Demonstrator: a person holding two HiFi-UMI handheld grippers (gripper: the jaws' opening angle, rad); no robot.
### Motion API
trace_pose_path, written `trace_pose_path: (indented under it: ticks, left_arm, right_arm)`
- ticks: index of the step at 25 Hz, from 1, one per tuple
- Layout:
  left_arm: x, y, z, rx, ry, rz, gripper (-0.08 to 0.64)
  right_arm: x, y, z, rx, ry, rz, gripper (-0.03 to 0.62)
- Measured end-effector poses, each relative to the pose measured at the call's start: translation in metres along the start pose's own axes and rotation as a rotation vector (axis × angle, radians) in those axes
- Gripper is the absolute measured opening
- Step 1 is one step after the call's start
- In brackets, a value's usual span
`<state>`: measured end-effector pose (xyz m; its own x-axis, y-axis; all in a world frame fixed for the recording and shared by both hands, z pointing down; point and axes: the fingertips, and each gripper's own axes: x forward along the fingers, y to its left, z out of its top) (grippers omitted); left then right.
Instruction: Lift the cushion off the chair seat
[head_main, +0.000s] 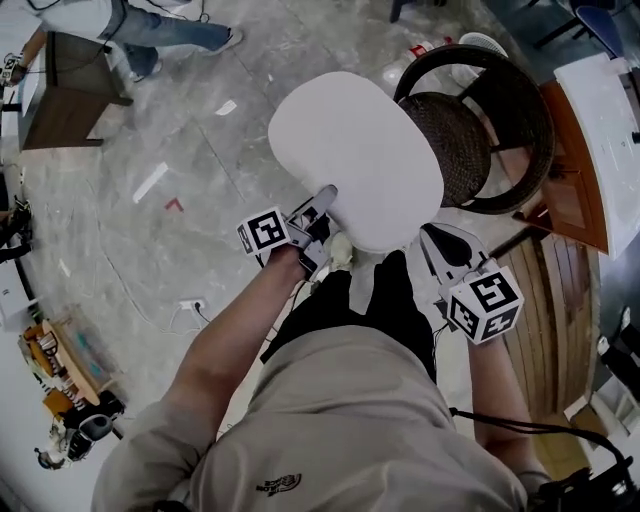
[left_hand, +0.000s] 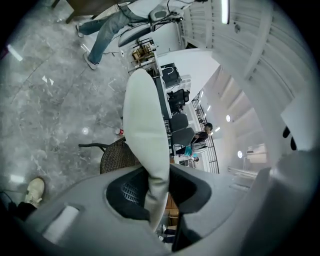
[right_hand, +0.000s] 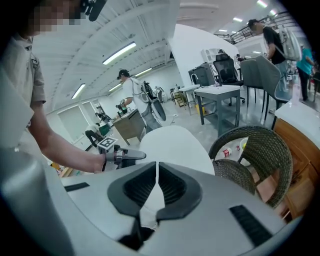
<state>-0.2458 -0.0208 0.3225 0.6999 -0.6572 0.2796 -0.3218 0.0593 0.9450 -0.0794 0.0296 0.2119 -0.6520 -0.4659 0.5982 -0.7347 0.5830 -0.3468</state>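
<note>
The white oval cushion (head_main: 355, 155) hangs tilted in the air, beside and partly over the round dark wicker chair (head_main: 480, 130). My left gripper (head_main: 325, 215) is shut on the cushion's near left edge. In the left gripper view the cushion (left_hand: 145, 130) runs edge-on between the pads of the left gripper (left_hand: 157, 192), with the chair seat (left_hand: 117, 157) behind. My right gripper (head_main: 435, 245) holds the near right edge. In the right gripper view, the right gripper (right_hand: 156, 185) pinches a thin fold of the cushion (right_hand: 175, 145), and the chair (right_hand: 260, 150) stands to the right.
A wooden cabinet with a white top (head_main: 590, 150) stands right of the chair. A dark small table (head_main: 70, 90) and a standing person (head_main: 160, 30) are at the far left. A cable and socket (head_main: 190, 305) lie on the floor, with clutter (head_main: 70, 370) lower left.
</note>
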Motion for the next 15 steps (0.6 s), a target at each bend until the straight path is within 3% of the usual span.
trace_pose_path:
  ticks: [15]
  left_arm:
    - [-0.106,-0.004,0.001,-0.022,-0.018,-0.011,0.095]
  right_arm:
    - [0.007,0.079,0.004,-0.064,0.046,0.01,0.014]
